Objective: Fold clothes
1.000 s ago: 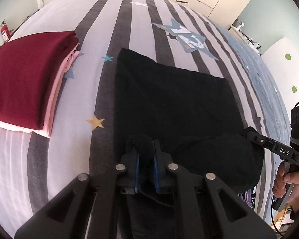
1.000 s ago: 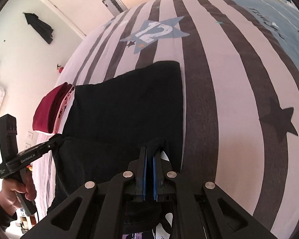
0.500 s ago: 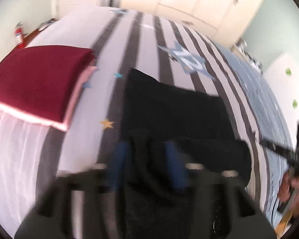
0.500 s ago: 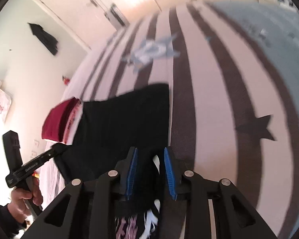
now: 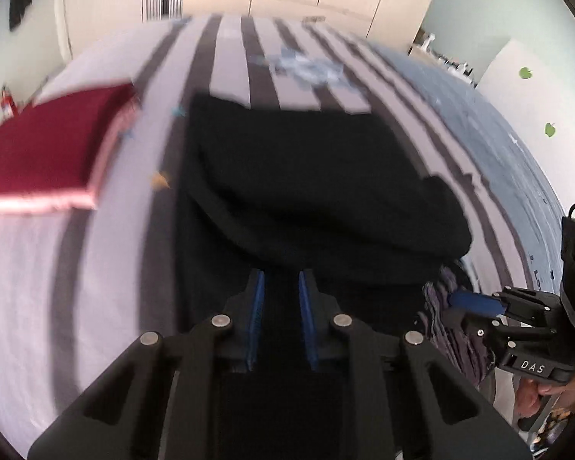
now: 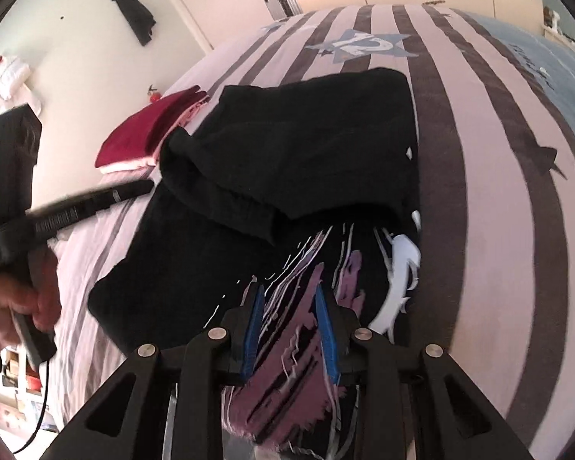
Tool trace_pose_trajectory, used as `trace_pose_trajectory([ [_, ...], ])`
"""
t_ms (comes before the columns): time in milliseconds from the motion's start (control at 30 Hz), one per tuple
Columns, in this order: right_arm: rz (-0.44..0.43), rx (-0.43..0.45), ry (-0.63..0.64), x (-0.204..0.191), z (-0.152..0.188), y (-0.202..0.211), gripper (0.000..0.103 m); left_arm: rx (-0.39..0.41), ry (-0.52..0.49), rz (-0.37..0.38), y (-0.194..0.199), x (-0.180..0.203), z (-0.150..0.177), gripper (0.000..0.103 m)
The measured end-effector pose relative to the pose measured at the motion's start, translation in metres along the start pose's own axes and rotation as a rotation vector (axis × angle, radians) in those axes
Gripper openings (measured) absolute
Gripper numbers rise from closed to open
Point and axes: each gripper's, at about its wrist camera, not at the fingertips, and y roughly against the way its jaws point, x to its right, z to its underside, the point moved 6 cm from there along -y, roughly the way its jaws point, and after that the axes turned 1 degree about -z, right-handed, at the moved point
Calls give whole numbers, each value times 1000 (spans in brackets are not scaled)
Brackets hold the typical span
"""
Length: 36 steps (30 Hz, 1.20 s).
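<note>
Left tongs (image 5: pixel 281 287) pitched steeply down, jaws closing, nothing pinched that I can see. Right tongs (image 6: pixel 289 299) also pitched down, parted, pads clear. In the right wrist view my left hand (image 6: pixel 15 299) grips its handle at 9 o'clock.

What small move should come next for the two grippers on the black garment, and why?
Probably move both grippers down to the near hem and take hold of it. The black garment shows a loose, bunched fold, and its printed near part lies uncovered. The left gripper, jaws closing, and right gripper pinch nothing.
</note>
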Motion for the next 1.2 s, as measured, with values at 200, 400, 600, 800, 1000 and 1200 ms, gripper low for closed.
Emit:
trace_pose_trajectory([
  [200, 55, -3, 20, 6, -13, -24, 21, 8, 25, -16, -7, -4, -21, 16],
  [400, 73, 67, 23, 22, -75, -27, 21, 65, 45, -27, -13, -15, -82, 16],
  [600, 102, 154, -39, 61, -190, -43, 21, 113, 50, -101, -29, -33, -144, 16],
  [800, 78, 175, -137, 89, -210, -27, 30, 128, 70, -75, -17, -49, -143, 18],
  [1000, 109, 115, -87, 95, -166, -35, 38, 76, 43, -86, -19, -69, -107, 36],
  [1200, 125, 128, -96, 99, -169, -53, 38, 79, -10, -75, -34, -61, -112, 36],
])
